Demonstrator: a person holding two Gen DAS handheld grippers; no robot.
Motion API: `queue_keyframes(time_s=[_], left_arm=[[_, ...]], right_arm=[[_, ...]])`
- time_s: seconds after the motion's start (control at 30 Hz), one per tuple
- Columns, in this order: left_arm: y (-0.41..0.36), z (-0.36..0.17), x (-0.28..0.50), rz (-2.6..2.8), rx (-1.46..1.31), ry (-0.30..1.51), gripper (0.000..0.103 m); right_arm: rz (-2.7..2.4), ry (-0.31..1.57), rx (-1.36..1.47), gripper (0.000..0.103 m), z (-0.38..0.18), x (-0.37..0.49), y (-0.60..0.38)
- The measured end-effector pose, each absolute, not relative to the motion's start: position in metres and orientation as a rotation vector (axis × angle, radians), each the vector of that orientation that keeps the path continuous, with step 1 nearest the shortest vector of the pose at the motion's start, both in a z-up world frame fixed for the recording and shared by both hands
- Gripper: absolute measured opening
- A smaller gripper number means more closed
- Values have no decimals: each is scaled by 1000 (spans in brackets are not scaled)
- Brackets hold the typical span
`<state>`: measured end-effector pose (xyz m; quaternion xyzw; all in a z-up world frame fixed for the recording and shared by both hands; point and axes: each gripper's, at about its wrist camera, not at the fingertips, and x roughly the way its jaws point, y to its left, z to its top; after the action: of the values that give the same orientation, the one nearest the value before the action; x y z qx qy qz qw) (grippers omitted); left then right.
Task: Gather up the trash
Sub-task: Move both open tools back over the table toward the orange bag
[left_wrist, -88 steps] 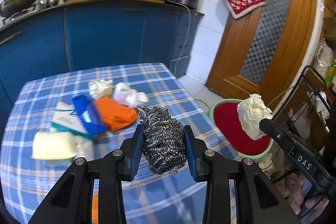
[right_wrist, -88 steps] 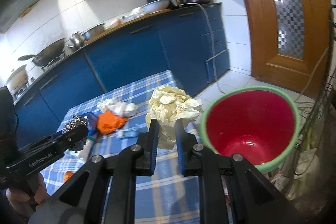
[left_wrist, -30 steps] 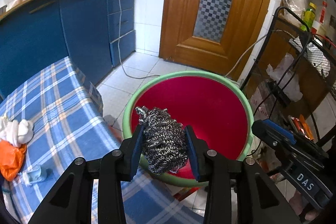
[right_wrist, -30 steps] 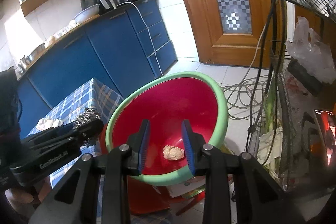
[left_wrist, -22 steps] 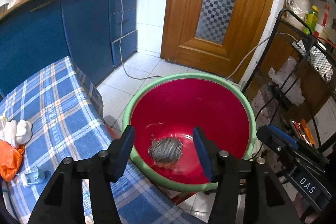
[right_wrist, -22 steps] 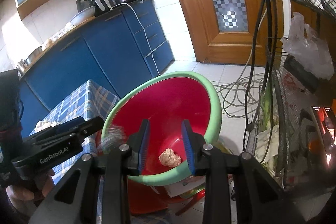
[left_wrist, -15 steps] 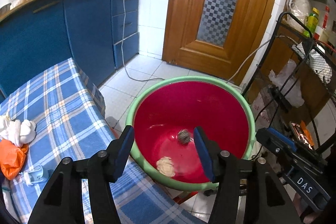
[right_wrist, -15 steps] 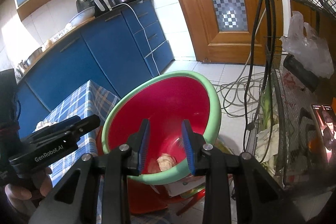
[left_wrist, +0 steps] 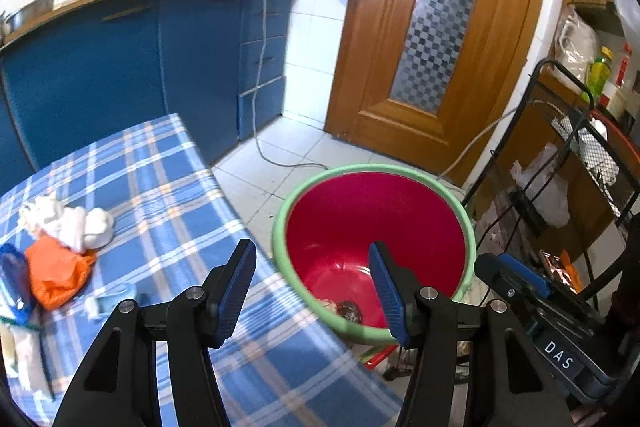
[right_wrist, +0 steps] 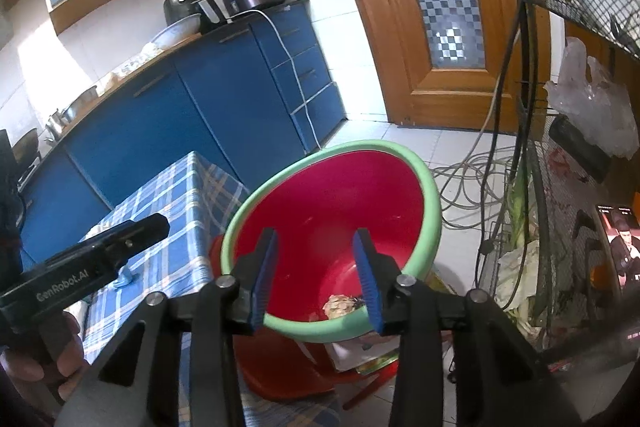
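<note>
The blue-and-white checked tablecloth table (left_wrist: 168, 179) stands beside the red plastic basin with a green rim (left_wrist: 280, 227), in whose bottom lie a crumpled pale paper wad (right_wrist: 338, 305) and a dark steel-wool scourer (left_wrist: 349, 308). More trash lies well apart on the cloth: an orange crumpled wrapper (left_wrist: 56, 277) touching white tissue wads (left_wrist: 68, 221). Both the left gripper (left_wrist: 312, 287) and right gripper (right_wrist: 316, 273) hang above the basin, jaws spread and empty, so this drop looks done; the next move calls for swinging over to the table.

A round plastic basin (left_wrist: 469, 231) sits on the floor just right of a cloth-covered table (left_wrist: 172, 195). A steel scourer (left_wrist: 349, 308) and crumpled paper wad (right_wrist: 337, 305) lie inside it. Crumpled wrappers (left_wrist: 56, 275) lie at the table's left.
</note>
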<state>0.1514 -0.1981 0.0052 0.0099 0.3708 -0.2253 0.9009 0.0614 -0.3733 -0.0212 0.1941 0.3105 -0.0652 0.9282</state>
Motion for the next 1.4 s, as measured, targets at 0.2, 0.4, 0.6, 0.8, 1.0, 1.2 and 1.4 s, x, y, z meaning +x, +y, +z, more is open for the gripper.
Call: queue_keyframes(time_s=[0.2, 0.4, 0.6, 0.8, 1.0, 1.2, 1.4], left_arm=[[-175, 14, 139, -425, -3, 756, 60], [-149, 18, 127, -371, -17, 757, 60], [-122, 18, 114, -319, -33, 761, 60], [-92, 16, 104, -262, -61, 770, 60], [-63, 15, 91, -206, -87, 766, 60], [-36, 14, 77, -144, -97, 762, 60], [-5, 10, 63, -72, -114, 768, 60]], right_arm=[[-95, 617, 380, 51, -10, 55, -356], [-62, 601, 359, 53, -2, 49, -340], [-26, 599, 341, 54, 3, 46, -325], [9, 602, 327, 55, 6, 42, -305], [38, 604, 306, 55, 7, 37, -286], [66, 613, 292, 55, 5, 33, -271], [100, 629, 281, 55, 2, 31, -257]])
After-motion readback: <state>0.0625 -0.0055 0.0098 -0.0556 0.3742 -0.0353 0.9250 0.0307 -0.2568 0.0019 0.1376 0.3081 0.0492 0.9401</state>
